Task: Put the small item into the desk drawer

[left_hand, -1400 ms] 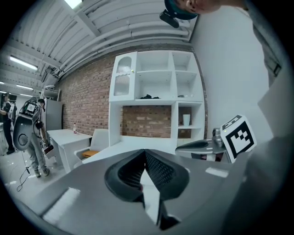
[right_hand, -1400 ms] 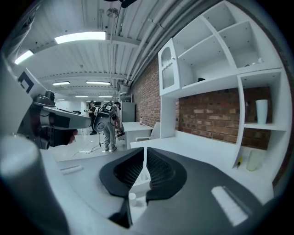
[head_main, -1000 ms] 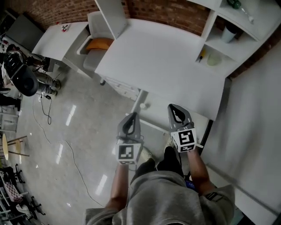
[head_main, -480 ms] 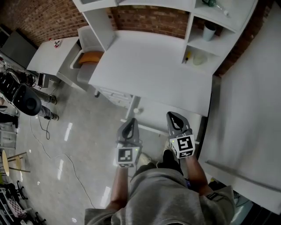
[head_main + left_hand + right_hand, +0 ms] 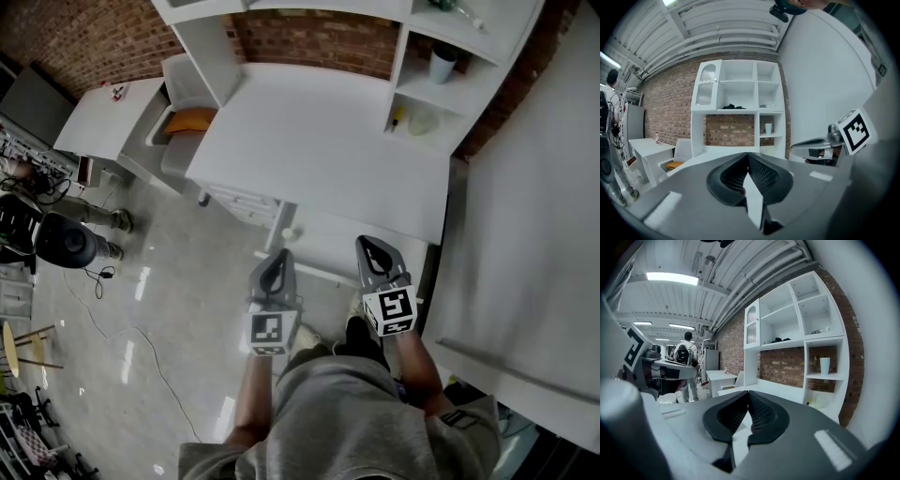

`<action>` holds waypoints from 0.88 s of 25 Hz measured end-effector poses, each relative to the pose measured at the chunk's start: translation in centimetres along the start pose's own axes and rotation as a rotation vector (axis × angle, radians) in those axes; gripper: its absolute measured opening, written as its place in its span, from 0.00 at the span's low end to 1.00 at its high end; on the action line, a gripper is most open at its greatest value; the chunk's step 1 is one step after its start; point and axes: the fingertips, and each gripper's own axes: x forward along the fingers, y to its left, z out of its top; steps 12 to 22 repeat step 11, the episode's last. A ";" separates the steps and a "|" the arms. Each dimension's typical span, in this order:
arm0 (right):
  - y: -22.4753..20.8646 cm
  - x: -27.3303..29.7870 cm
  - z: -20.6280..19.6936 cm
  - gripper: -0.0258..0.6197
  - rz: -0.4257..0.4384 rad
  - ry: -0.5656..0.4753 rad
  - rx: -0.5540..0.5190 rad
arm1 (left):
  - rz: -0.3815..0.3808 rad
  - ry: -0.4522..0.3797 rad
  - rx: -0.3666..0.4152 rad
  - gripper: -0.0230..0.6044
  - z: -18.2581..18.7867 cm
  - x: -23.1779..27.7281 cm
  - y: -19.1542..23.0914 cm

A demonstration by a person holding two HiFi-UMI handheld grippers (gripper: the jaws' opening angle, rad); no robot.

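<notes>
Brick wall backs a white tabletop with a white shelf unit. Left gripper and right gripper hover short of its front edge, jaws pressed together on nothing. A small yellow item, likely the one wanted, lies in the lower cubby, well apart from both. Open one gripper before reaching level into the cubby; the other should pull the white drawer front under the tabletop.
</notes>
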 end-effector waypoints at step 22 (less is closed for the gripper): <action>0.0 0.4 0.4 0.04 0.001 -0.009 0.000 | -0.002 0.007 0.000 0.06 -0.1 0.3 0.3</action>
